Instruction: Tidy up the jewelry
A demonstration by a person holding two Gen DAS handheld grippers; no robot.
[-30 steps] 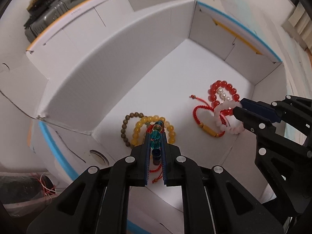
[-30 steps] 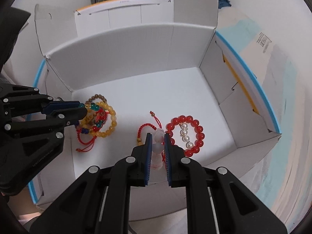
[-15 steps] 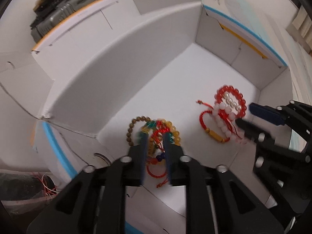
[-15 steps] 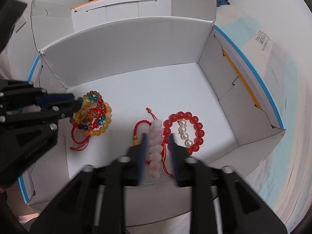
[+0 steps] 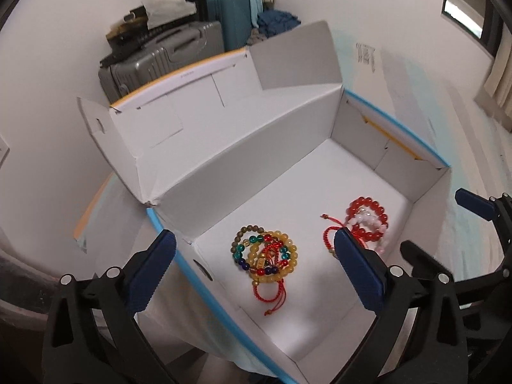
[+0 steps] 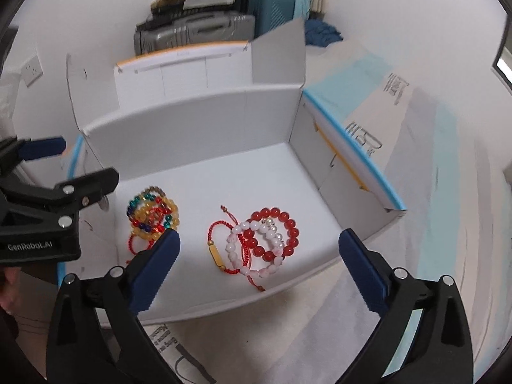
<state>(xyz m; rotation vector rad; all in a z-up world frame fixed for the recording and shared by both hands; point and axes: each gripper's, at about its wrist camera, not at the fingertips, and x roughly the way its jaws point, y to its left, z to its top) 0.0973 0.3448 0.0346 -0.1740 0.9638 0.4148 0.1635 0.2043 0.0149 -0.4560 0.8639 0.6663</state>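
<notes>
Two heaps of bracelets lie on the floor of the white box (image 5: 256, 147) under my tongs. My left tongs (image 5: 254, 257) are opening, jaws spread wide, nothing between the pads; below them sits the amber and multicoloured bead pile (image 5: 267, 257) with its red cord trailing toward me. My right tongs (image 6: 259, 257) are opening too, wide and empty, above the red bead bracelet (image 6: 276, 233), which lies tangled with the pale pink bead bracelet (image 6: 240, 249) and a red cord with a gold tube (image 6: 215, 254). Both heaps sit near the front wall, well apart from each other, with bare white floor behind them up to the tall back wall. Flaps stand up at the back and side; a blue-edged rim (image 6: 352, 147) runs along the right wall. Behind the box, against a white wall, stand a grey suitcase (image 5: 160, 60) and a teal suitcase (image 5: 238, 22) with clutter on top. Printed paper (image 6: 179, 348) lies before the box.
</notes>
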